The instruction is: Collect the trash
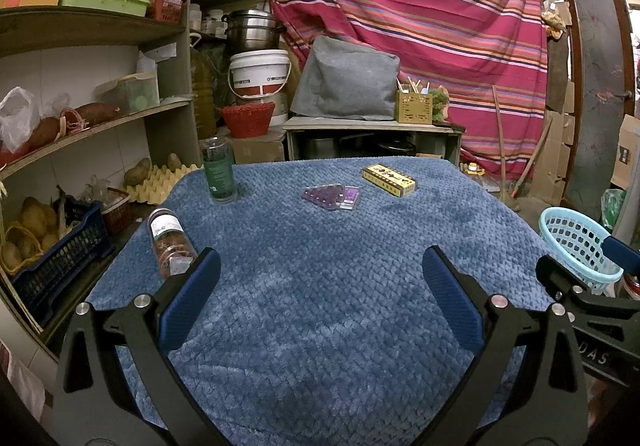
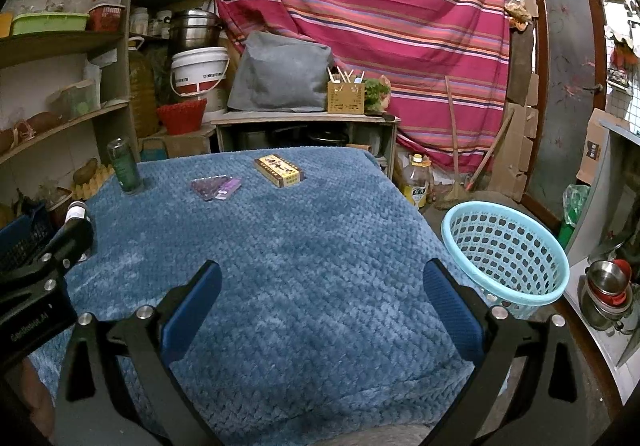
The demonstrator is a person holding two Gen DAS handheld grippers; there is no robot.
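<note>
A table covered with a blue quilted blanket point(image 1: 320, 286) fills the middle of both views, in a crowded storeroom with a red striped cloth point(image 1: 420, 5) hanging behind it.

The left gripper point(image 1: 320, 286) hovers over the near part of the blanket. Its two blue-padded fingers stand wide apart with nothing between them. The right gripper point(image 2: 322, 294) hovers over the near right part of the blanket, its fingers spread just as wide and holding nothing.

Four items sit on the blanket. A clear jar point(image 1: 170, 244) with a white label lies on its side at the blanket's left edge, just beyond the left gripper's left finger. A tall dark green bottle point(image 1: 218, 171) stands upright near the blanket's far left corner. A flat purple plastic packet point(image 1: 332, 195) lies toward the far middle of the blanket, and a yellow box point(image 1: 388, 179) lies a little beyond it to the right, apart from it.

A light blue plastic basket point(image 2: 508, 254) with a perforated wall stands off the blanket's right side, lower than the tabletop, and what shows of its inside looks empty.

Wooden shelves point(image 1: 92, 125) left of the blanket hold potatoes, egg trays and tubs. A white bucket point(image 1: 260, 73) and a grey cushion point(image 1: 348, 81) sit beyond the blanket's far edge.
</note>
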